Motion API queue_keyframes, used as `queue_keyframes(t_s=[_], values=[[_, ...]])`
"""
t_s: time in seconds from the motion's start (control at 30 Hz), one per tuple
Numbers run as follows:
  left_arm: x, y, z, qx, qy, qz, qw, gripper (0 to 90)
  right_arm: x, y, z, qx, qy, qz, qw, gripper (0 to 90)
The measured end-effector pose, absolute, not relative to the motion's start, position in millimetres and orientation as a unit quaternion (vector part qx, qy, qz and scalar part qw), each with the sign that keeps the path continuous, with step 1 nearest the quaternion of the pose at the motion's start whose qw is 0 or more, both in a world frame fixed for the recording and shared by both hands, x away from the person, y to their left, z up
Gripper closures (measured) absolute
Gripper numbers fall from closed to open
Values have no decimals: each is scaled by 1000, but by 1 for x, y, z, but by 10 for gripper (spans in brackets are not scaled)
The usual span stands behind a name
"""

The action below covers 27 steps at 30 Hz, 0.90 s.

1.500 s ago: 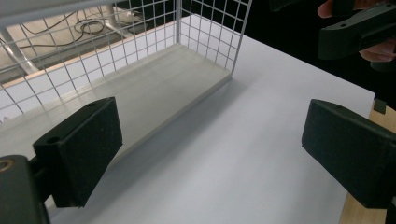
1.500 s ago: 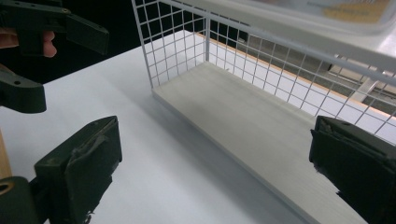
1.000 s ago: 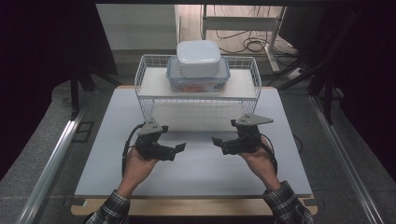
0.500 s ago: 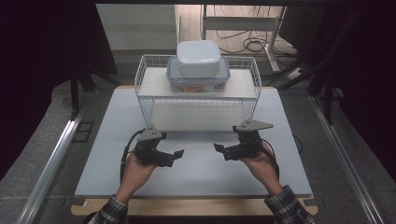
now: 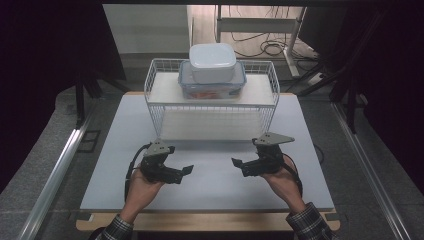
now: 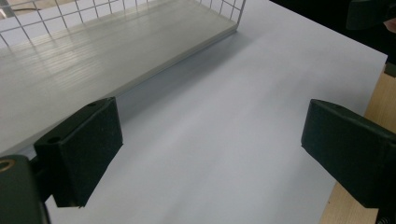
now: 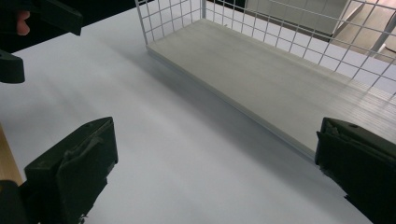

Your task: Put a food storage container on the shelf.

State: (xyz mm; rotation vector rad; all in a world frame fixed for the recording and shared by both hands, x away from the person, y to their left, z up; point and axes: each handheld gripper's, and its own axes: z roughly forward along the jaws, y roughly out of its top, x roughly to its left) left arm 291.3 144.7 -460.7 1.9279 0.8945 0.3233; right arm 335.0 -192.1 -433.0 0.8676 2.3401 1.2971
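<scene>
A white wire rack [image 5: 210, 107] stands at the far middle of the white table [image 5: 210, 185]. On its top shelf sits a clear lidded container [image 5: 212, 82] with a white lidded box [image 5: 212, 61] stacked on it. My left gripper [image 5: 185, 174] is held low over the table's near left, jaws wide apart and empty [image 6: 210, 149]. My right gripper [image 5: 239, 166] mirrors it at the near right, also open and empty [image 7: 210, 168]. Both point inward toward each other. The rack's lower board [image 6: 93, 60] lies ahead of the left jaws, and this lower board [image 7: 280, 79] runs before the right jaws.
The table's wooden front edge [image 5: 210, 221] runs under the person's forearms. Metal rails [image 5: 55, 170] flank the table on the floor. Cables [image 5: 260, 45] and a frame lie beyond the rack. Bare table surface stretches between the two grippers.
Both hands have drawn back toward the near edge of the table, away from the rack. The jaws stay open.
</scene>
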Motion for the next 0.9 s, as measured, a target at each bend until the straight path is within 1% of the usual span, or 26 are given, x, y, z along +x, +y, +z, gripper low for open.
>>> queue_keyframes(t_s=[0.37,0.9], values=[[283,152,-467,785,375,129,475,50,329,-199,-442,307,828,440,166,0],[275,160,-473,783,383,130,472,47,320,-207,-445,311,826,442,161,0]])
